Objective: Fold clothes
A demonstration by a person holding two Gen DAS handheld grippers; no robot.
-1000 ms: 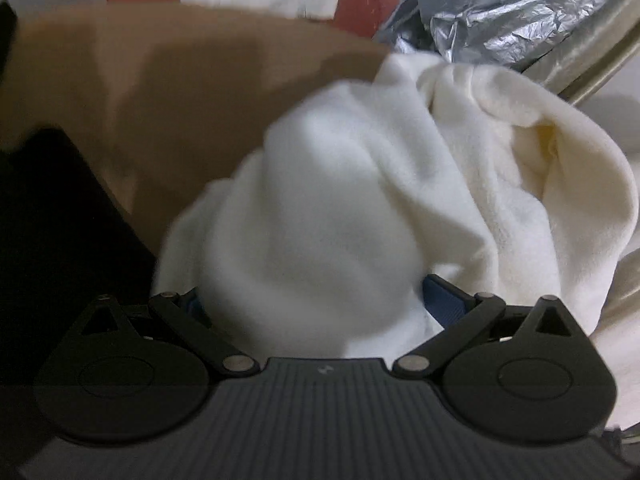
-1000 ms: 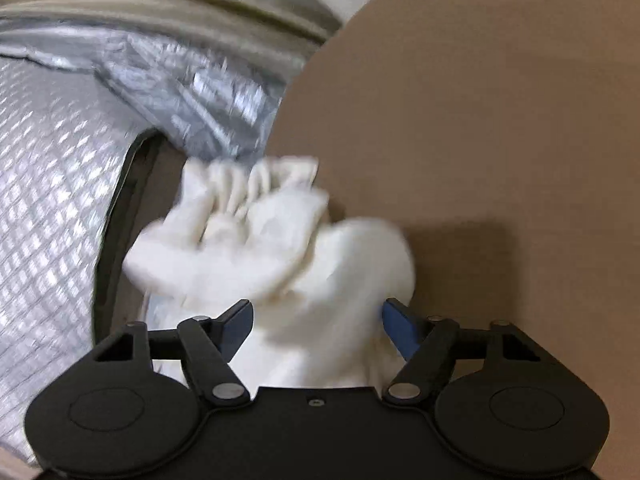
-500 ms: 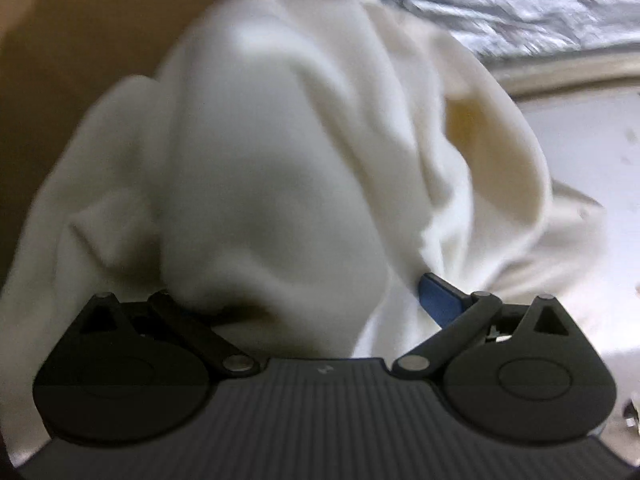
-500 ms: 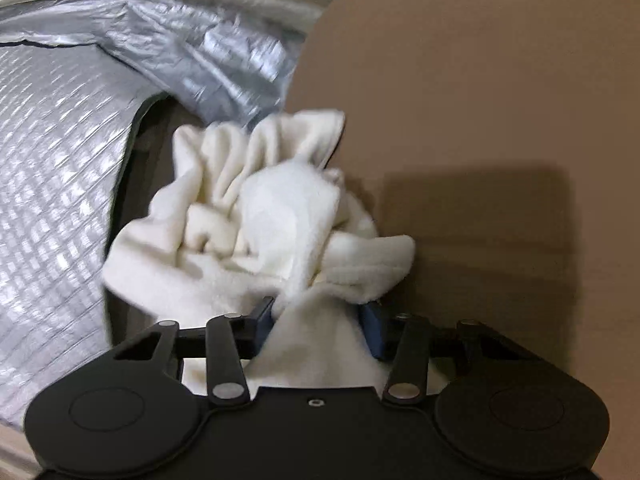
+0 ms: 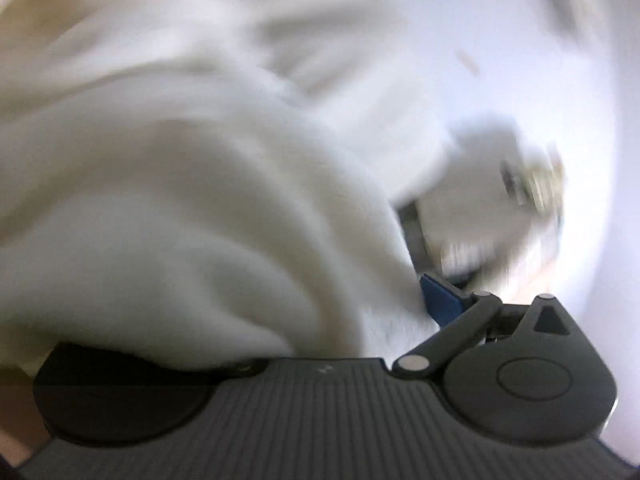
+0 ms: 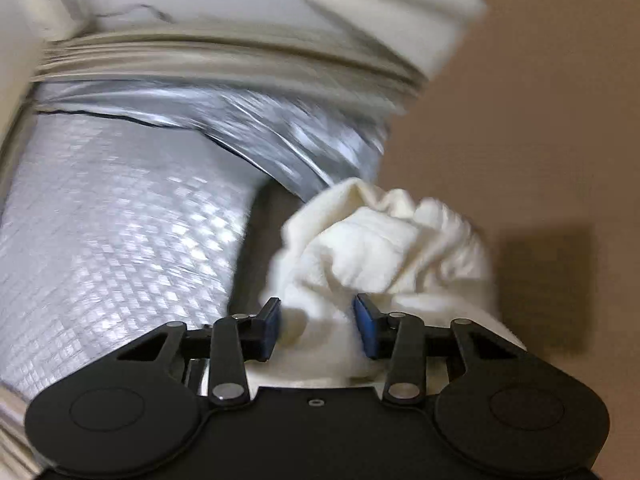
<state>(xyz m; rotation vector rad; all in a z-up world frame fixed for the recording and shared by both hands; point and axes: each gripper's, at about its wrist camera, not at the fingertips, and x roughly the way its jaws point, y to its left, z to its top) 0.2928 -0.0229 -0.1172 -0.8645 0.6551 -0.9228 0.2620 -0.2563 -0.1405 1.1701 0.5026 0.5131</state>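
Right wrist view: the right gripper (image 6: 316,322) has just been closing, and its blue pads (image 6: 366,326) now pinch a bunched fold of the cream fleece garment (image 6: 384,248), which sits in front of a tan surface (image 6: 540,120) beside silver quilted sheeting (image 6: 120,220). Over on the left wrist view it's all blur, the same cream fleece (image 5: 200,200) draped across the left gripper (image 5: 320,308) and hiding one finger. Only one blue pad (image 5: 440,298) shows, touching cloth, so I cannot tell how those jaws stand.
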